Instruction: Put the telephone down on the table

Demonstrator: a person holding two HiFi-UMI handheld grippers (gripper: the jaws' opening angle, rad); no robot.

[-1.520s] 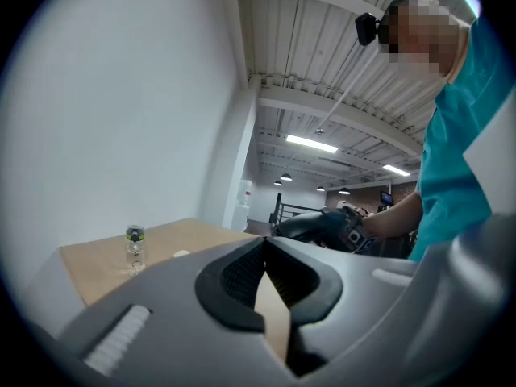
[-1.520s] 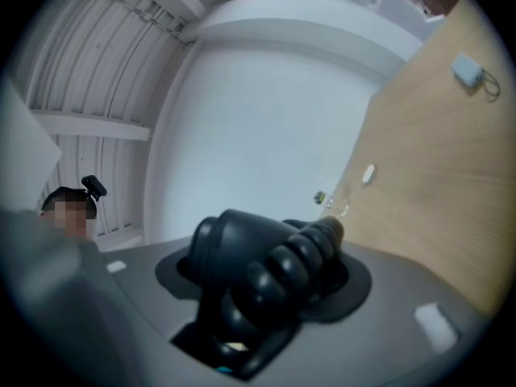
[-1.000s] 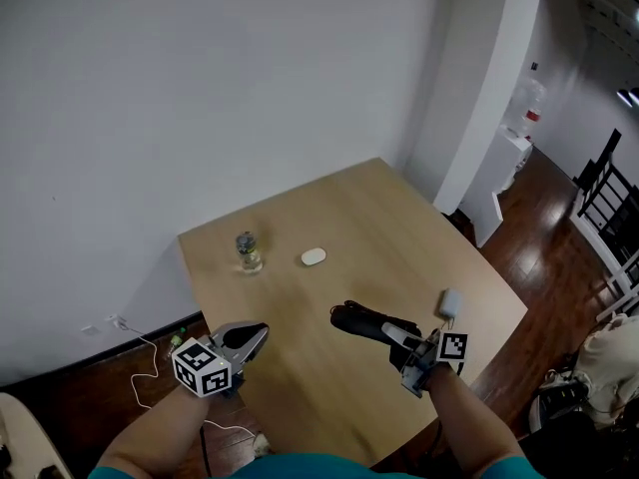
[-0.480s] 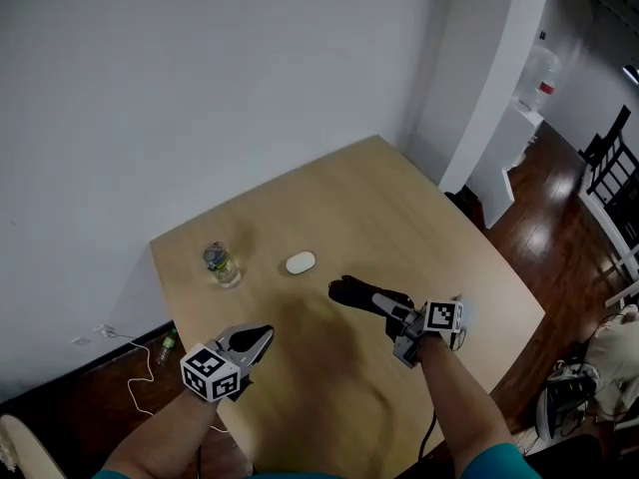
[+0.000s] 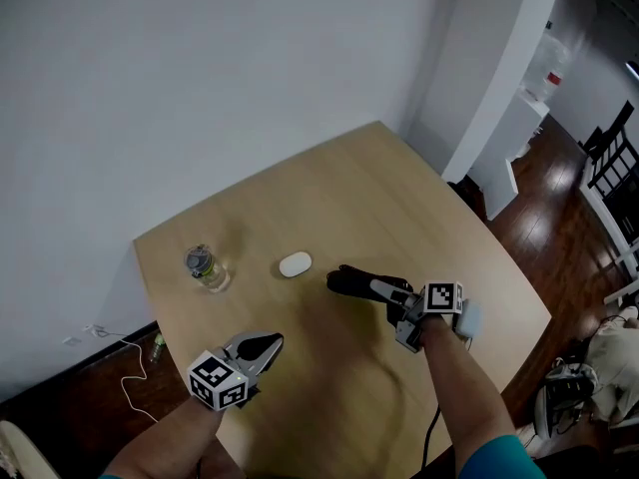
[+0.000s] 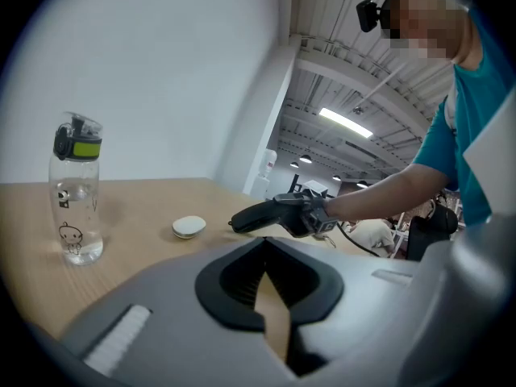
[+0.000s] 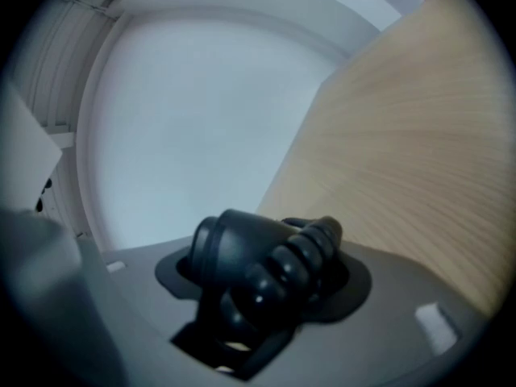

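Upright, the capped clear bottle (image 5: 205, 267) stands on the table (image 5: 399, 208).

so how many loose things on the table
3: clear plastic bottle at left, white oval pebble centre, small grey box partly hidden behind the right gripper holding the black telephone.

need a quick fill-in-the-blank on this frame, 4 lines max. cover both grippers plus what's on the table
1. The right gripper is shut on the black ____.
2. The clear bottle stands ____ on the table.
3. The small white object lies on the table between the right gripper and the ____.
4. The left gripper holds ____.

Missing words: telephone; upright; bottle; nothing
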